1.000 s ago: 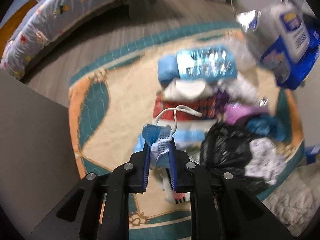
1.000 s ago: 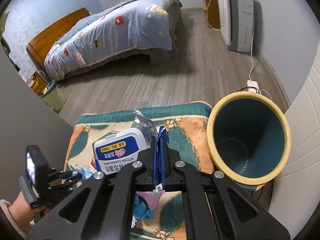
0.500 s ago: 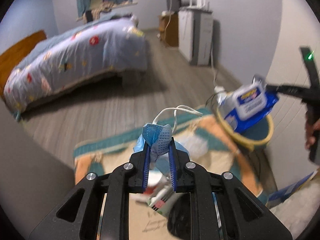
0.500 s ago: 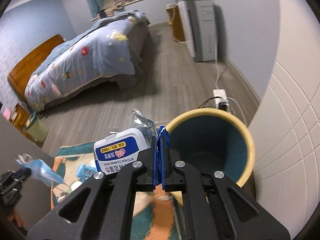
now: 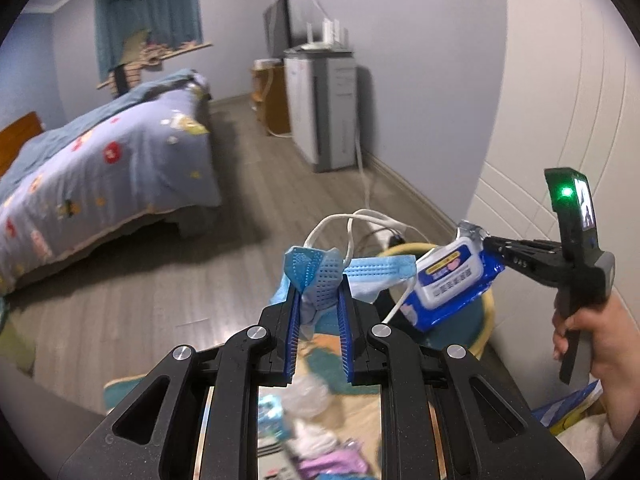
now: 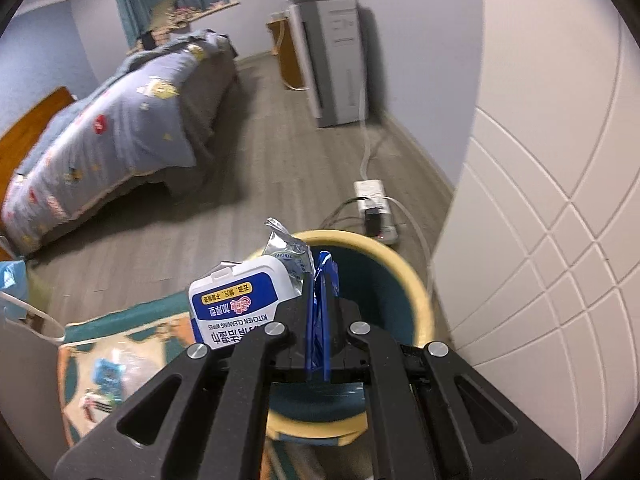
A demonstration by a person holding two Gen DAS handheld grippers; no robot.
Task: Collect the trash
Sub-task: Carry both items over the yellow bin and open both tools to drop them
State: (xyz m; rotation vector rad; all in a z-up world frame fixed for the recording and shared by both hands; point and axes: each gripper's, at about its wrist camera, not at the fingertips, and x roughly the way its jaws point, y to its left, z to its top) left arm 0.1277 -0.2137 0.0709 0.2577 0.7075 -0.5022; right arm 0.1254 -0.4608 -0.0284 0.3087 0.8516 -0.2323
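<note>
Above the rug (image 6: 120, 332), we hold both grippers raised and level, aimed toward one yellow-rimmed bin (image 6: 416, 292) beside the wall. Our left gripper (image 5: 318, 312) pinches one crumpled blue face mask (image 5: 316, 276) between its fingers, the white ear loops dangling free. Our right gripper (image 6: 318, 328) is pressed tight on the edge of one blue pack of wipes (image 6: 240, 304), which hangs over the bin's near rim. Our right hand (image 5: 604, 344) grips its handle upright. One bed (image 5: 100, 168) stands well apart across the floor.
</note>
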